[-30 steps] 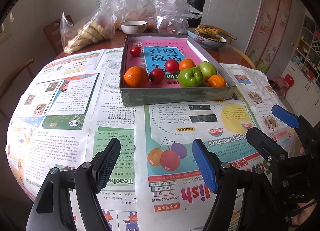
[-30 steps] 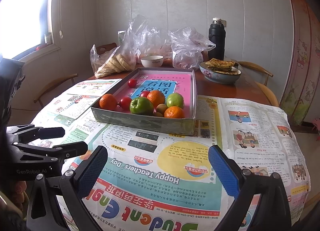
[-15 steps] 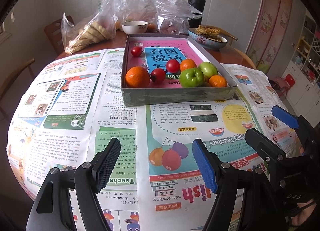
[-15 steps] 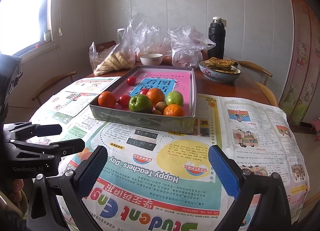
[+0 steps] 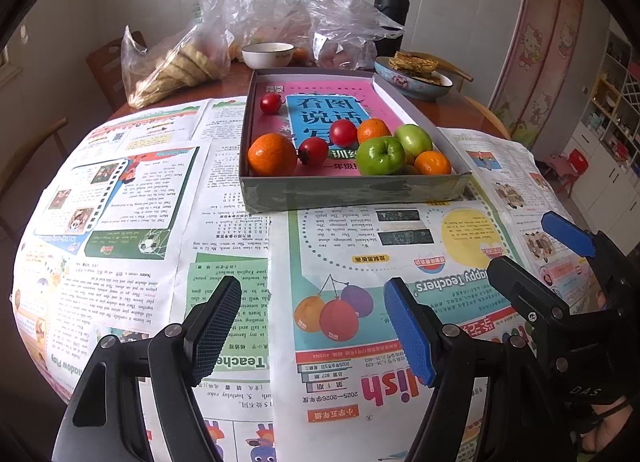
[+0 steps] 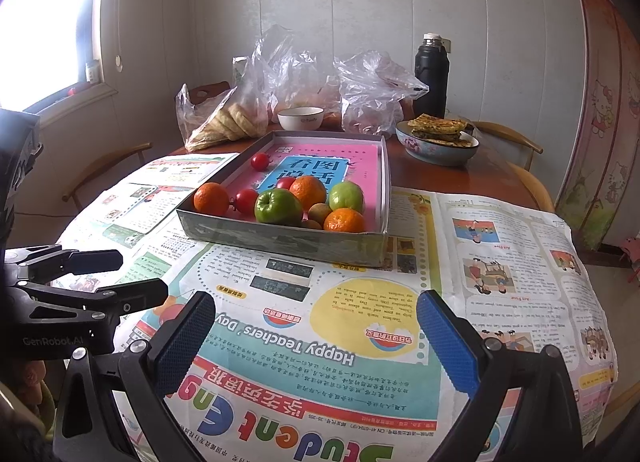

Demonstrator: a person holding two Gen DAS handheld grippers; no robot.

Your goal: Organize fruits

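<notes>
A grey cardboard tray (image 5: 352, 191) (image 6: 280, 240) with a pink book inside stands on the newspaper-covered table. In it lie oranges (image 5: 272, 153) (image 6: 344, 219), green apples (image 5: 380, 155) (image 6: 278, 205), small red fruits (image 5: 313, 151) (image 6: 247, 200) and kiwis (image 6: 319, 211). My left gripper (image 5: 312, 332) is open and empty, hovering above the newspaper in front of the tray. My right gripper (image 6: 316, 338) is open and empty, also short of the tray; it shows at the right of the left wrist view (image 5: 532, 254).
Behind the tray stand a white bowl (image 5: 268, 55), plastic bags of food (image 5: 180, 65), a black flask (image 5: 391, 13) and a bowl of pancakes (image 5: 416, 75). Wooden chairs (image 6: 108, 169) ring the round table. Newspaper (image 5: 132, 221) covers the near part of the table.
Both grippers have edged slightly towards the tray, which sits a little lower and larger in both views. Both stay open and empty.
</notes>
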